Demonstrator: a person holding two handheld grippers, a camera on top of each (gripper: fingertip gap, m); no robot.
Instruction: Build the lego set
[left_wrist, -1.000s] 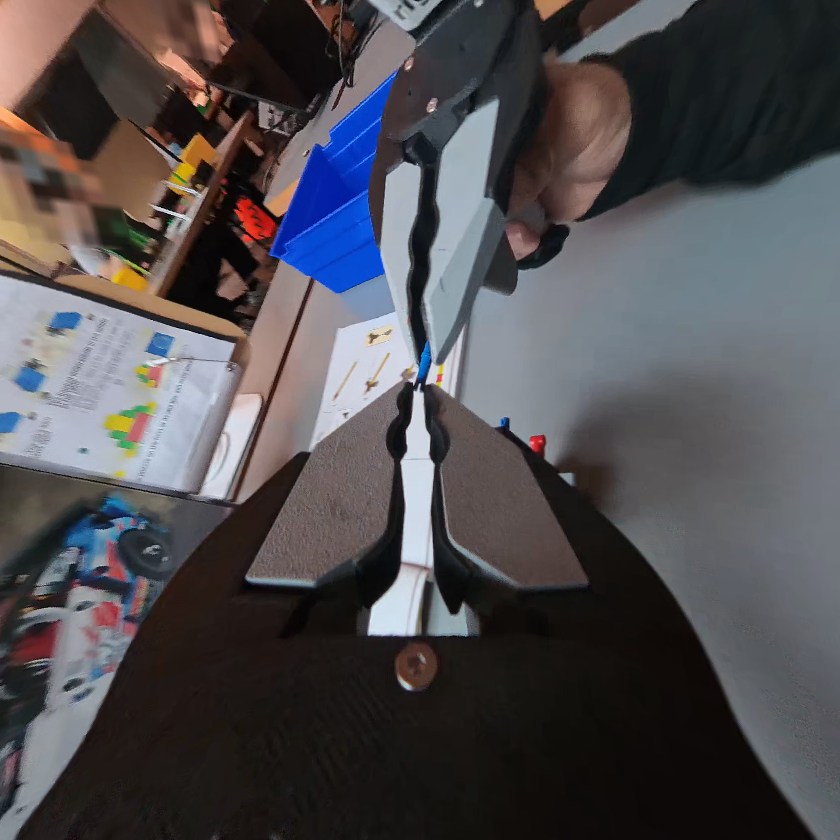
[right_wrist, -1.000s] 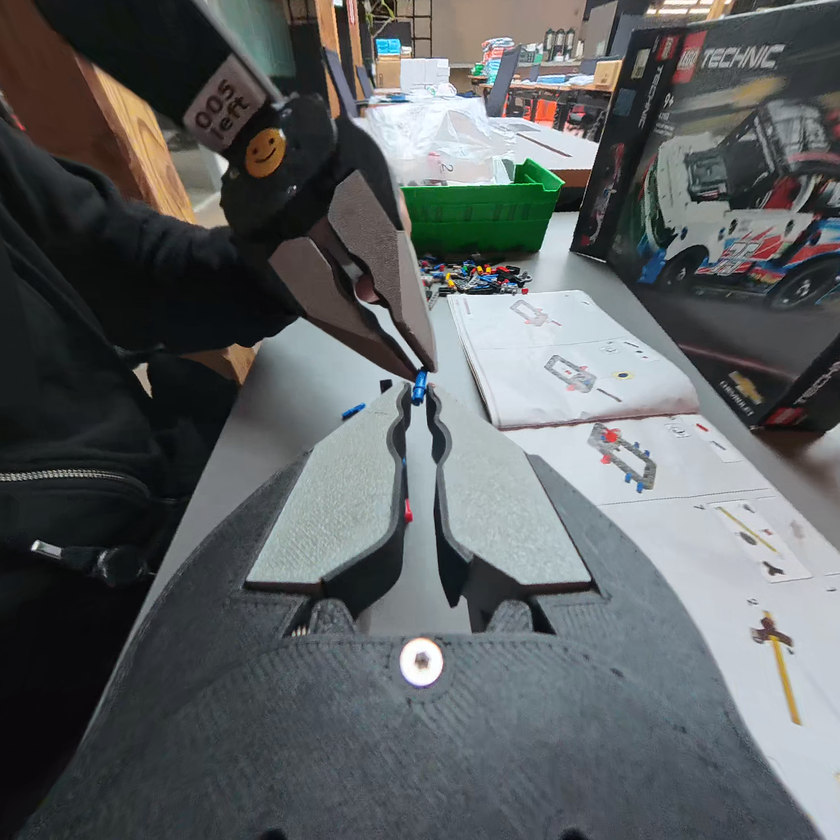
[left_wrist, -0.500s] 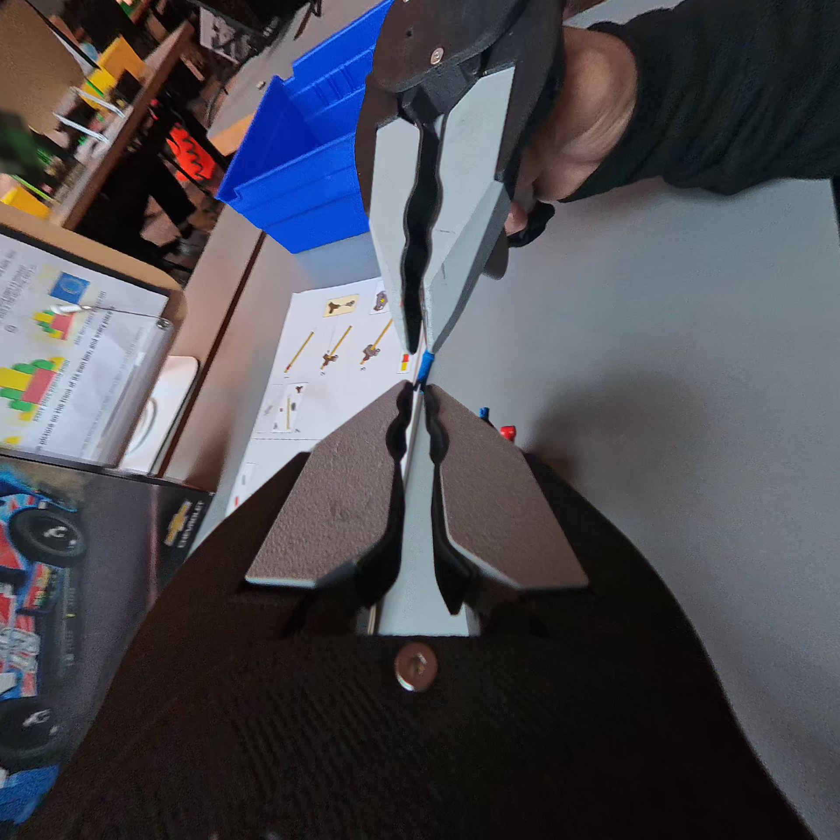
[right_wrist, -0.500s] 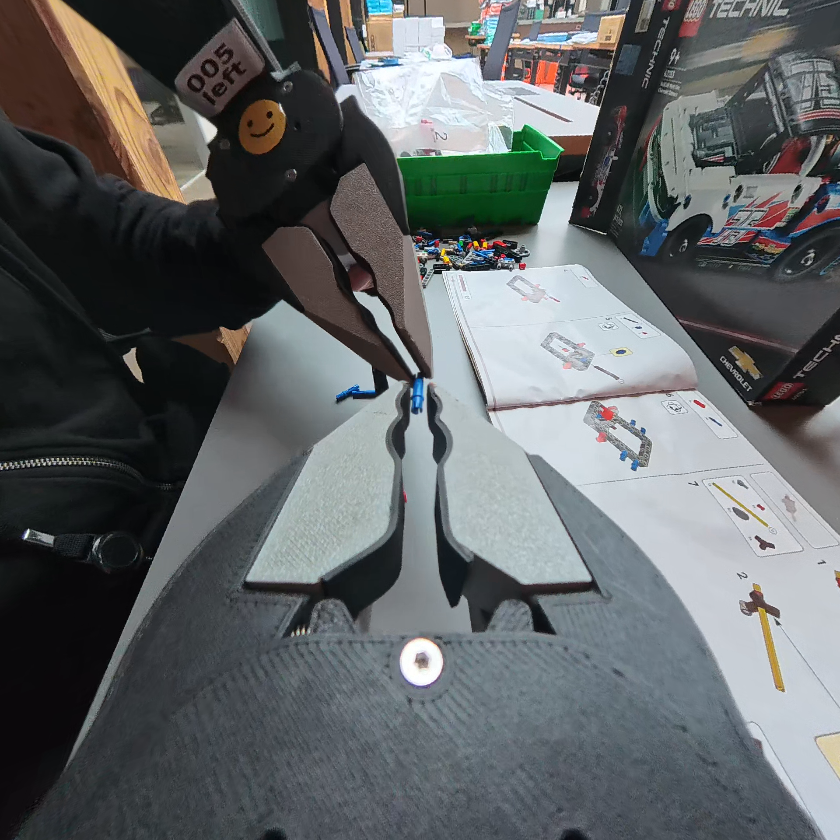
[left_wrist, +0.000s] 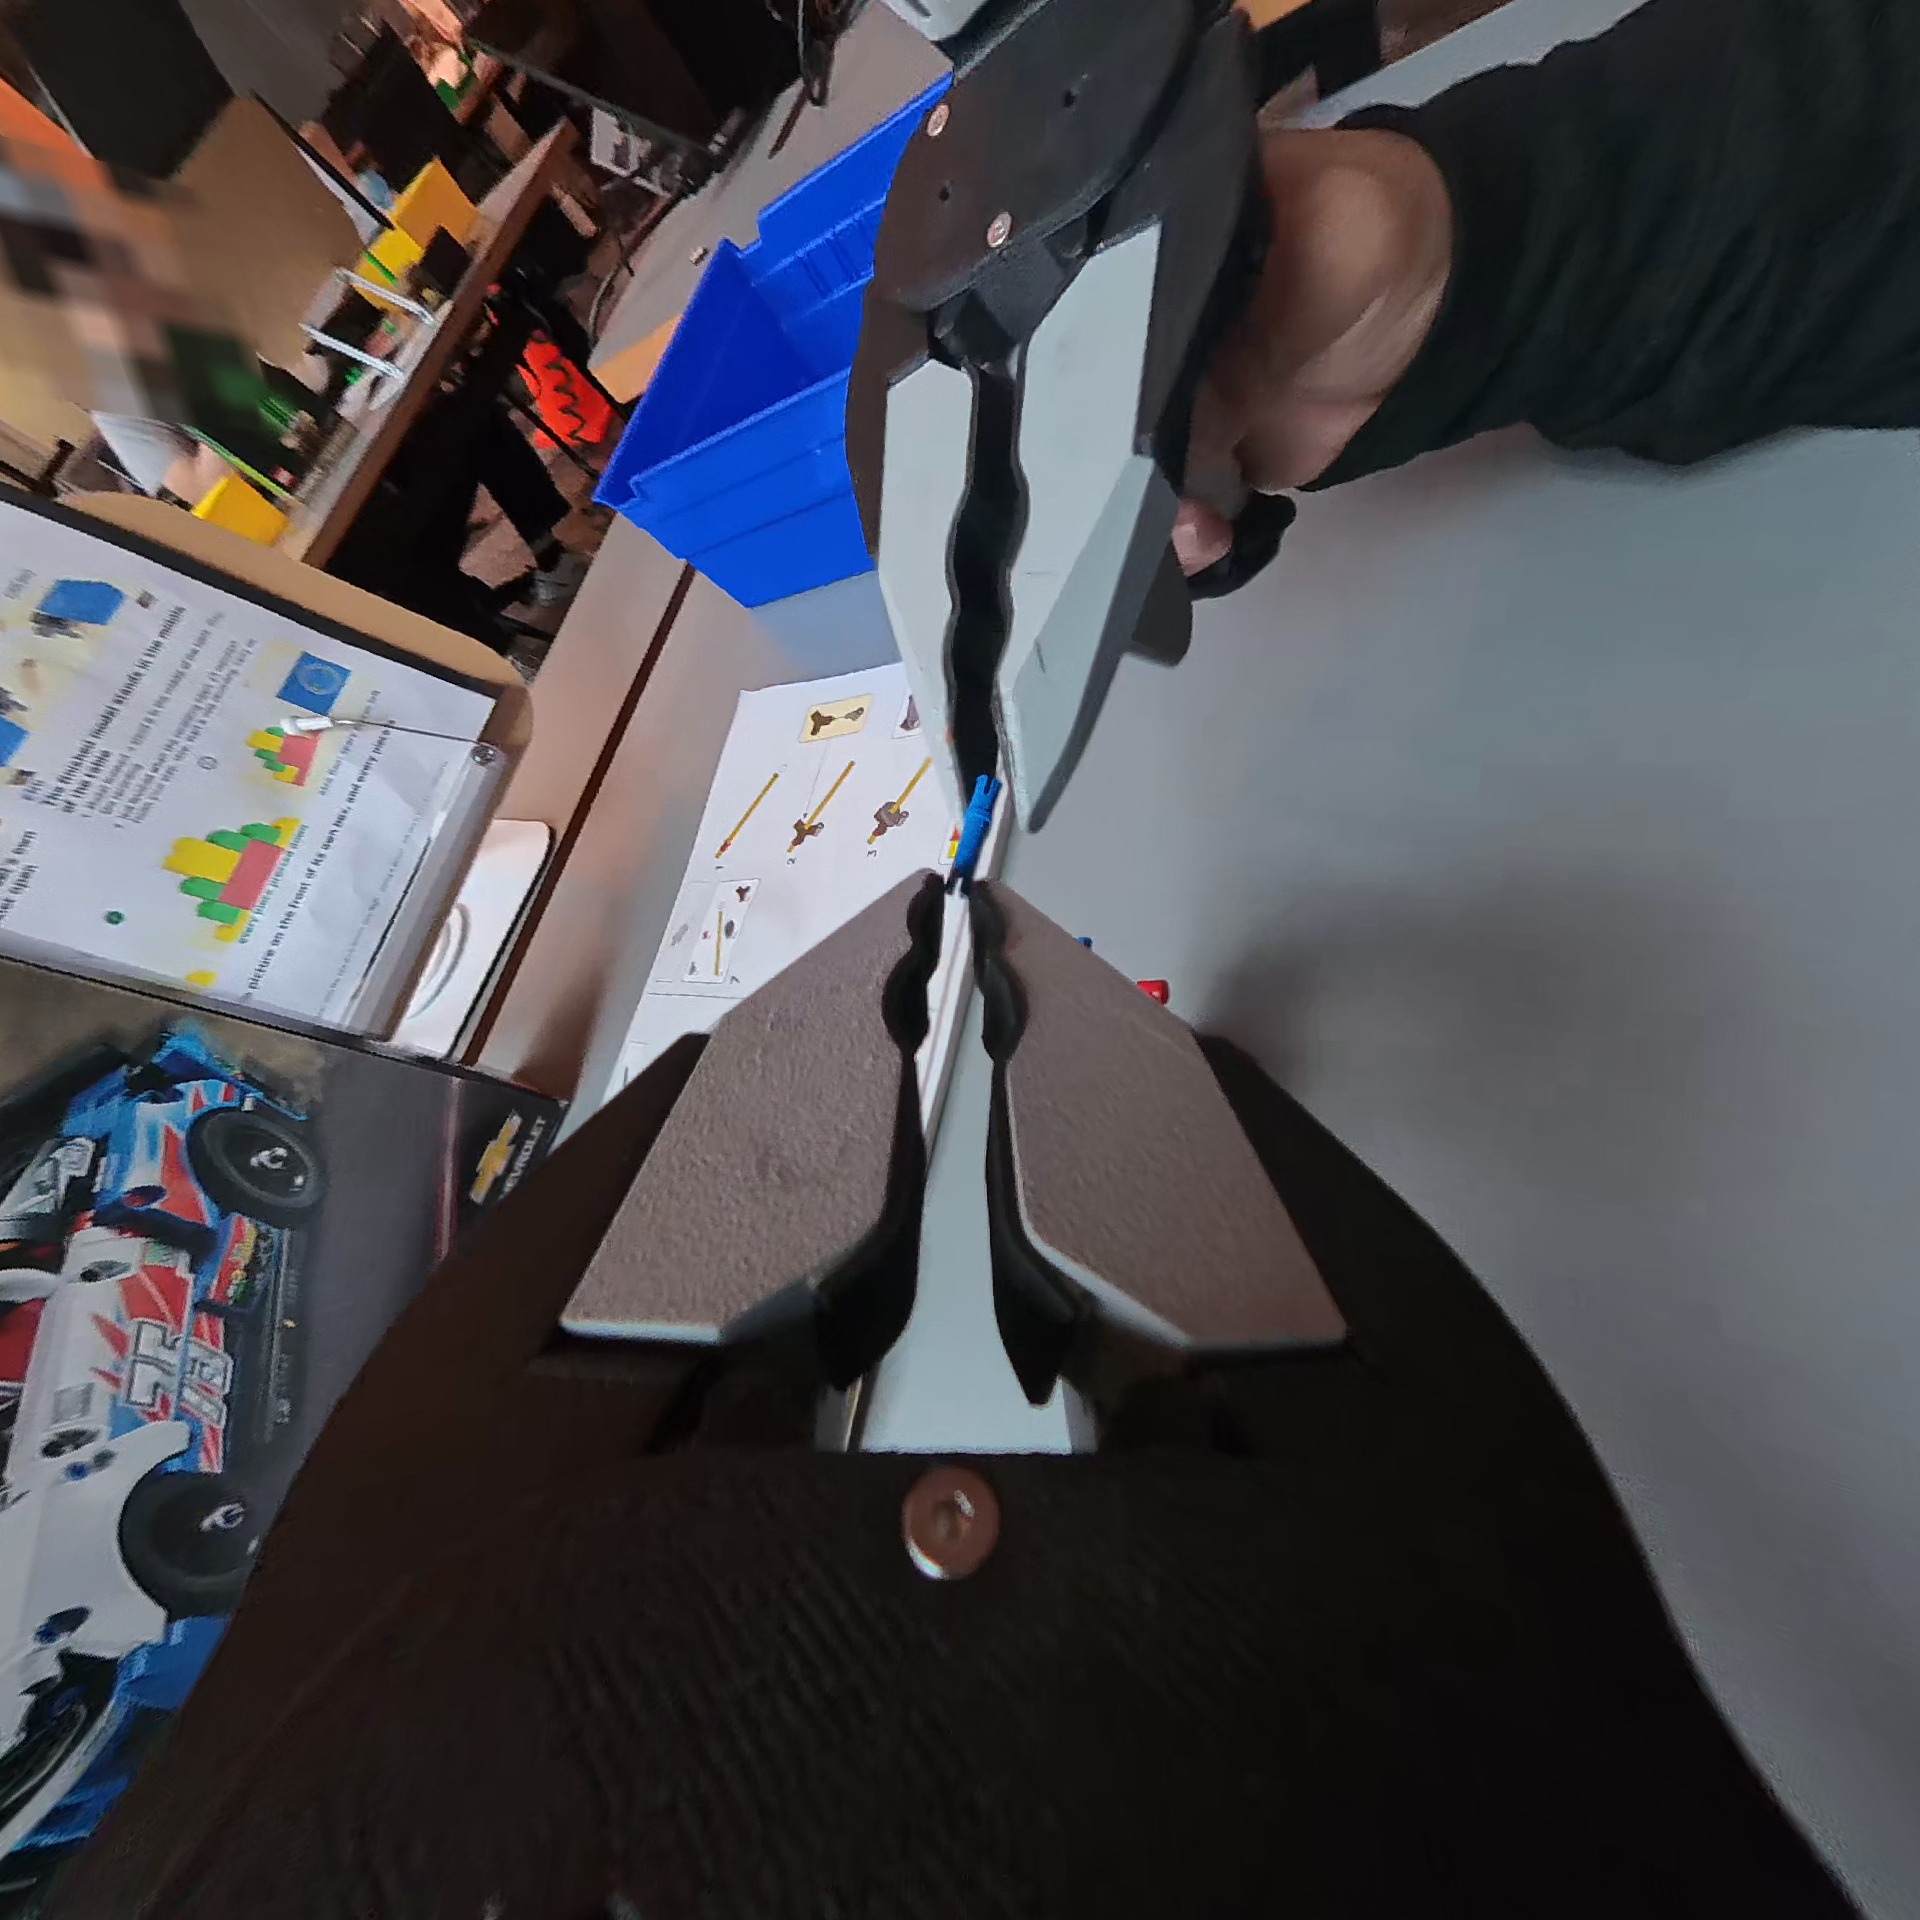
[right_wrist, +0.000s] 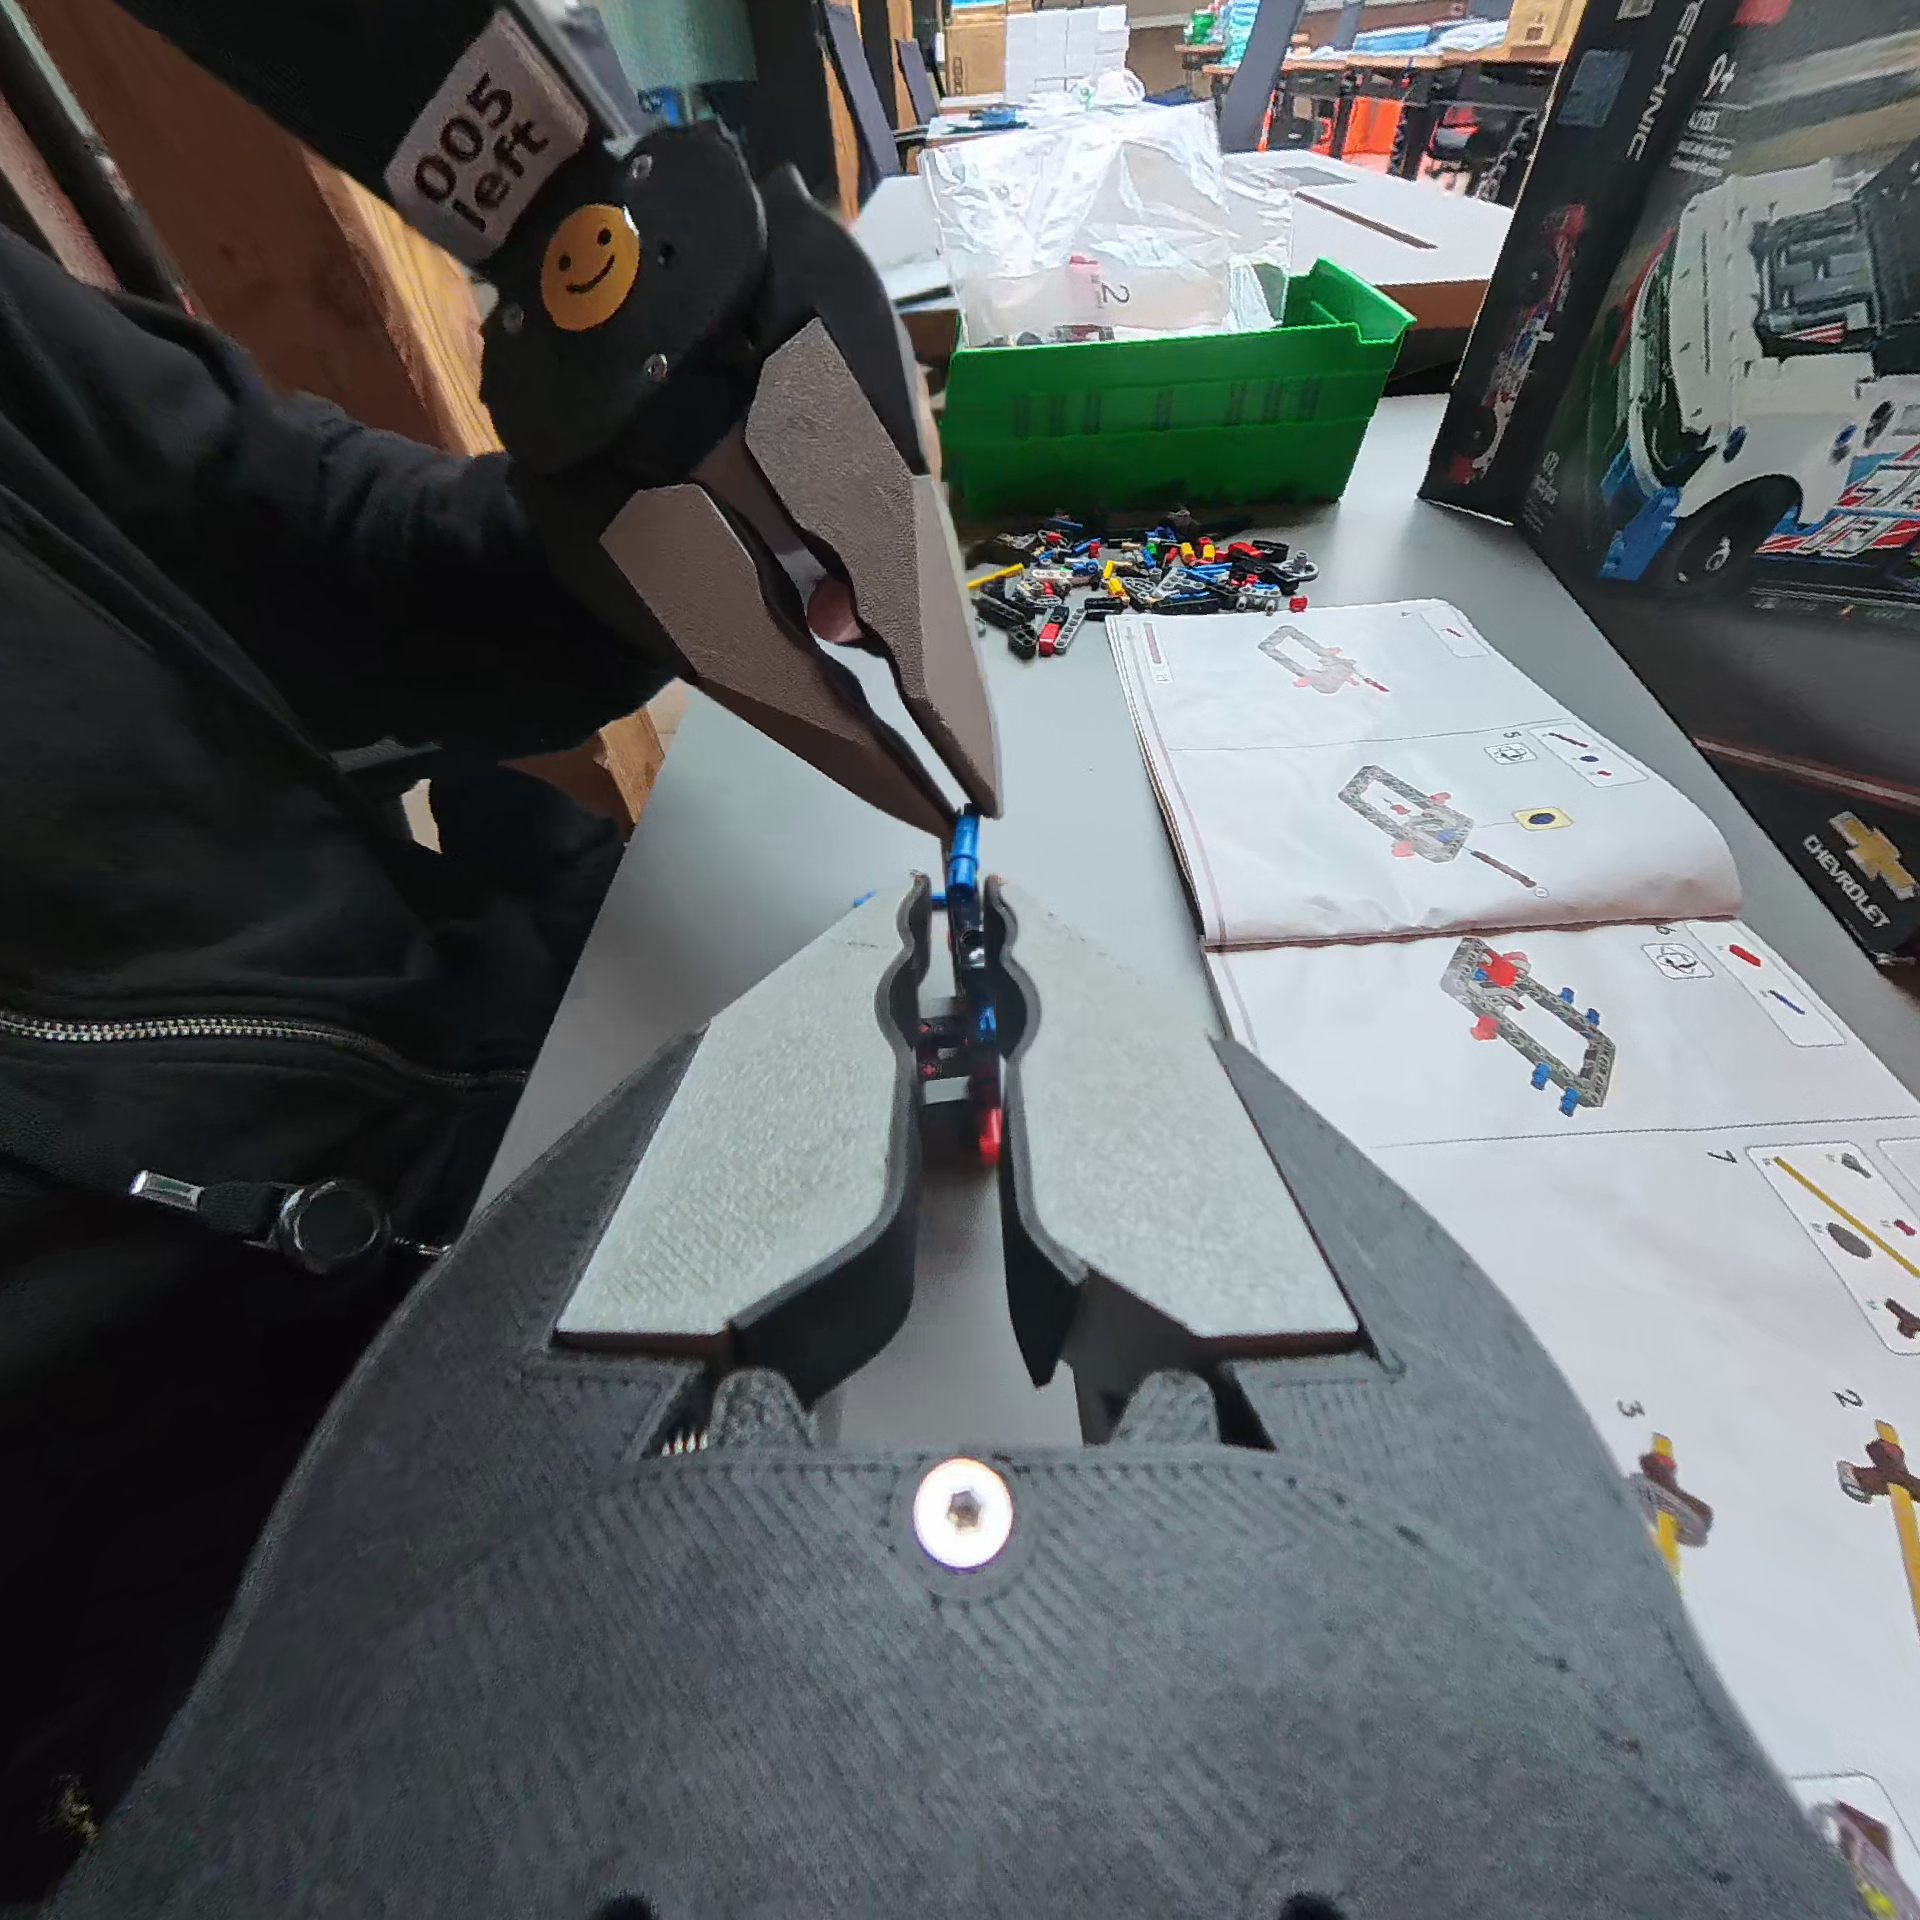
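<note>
The box (right_wrist: 1714, 364) has a race car picture and a brand name on it. The left gripper (right_wrist: 971, 816) has a white tag (right_wrist: 478, 135) with writing and a yellow smiley sticker (right_wrist: 590, 265). The open book (right_wrist: 1403, 790) shows building steps with small numbers.

A blue pin (right_wrist: 964, 852) is up in the air over the bench (left_wrist: 1558, 935). The left jaws are pinched on one end of it. The other end sits right at the tips of the right gripper (right_wrist: 961, 899). Those jaws are almost closed, but I cannot tell if they squeeze the pin.

Only the right wrist view shows a black piece (right_wrist: 956, 1039) with red and blue pegs in the gap of the right jaws (held or lying under them, I cannot tell). It also shows a green bin (right_wrist: 1164, 416) with a clear bag (right_wrist: 1091, 229) in it, and a pile (right_wrist: 1143, 571) of loose bits in front.

Only the left wrist view shows a blue bin (left_wrist: 758, 416), a sign (left_wrist: 208, 769) with brick drawings, and the hand (left_wrist: 1340, 312) on the right gripper.
</note>
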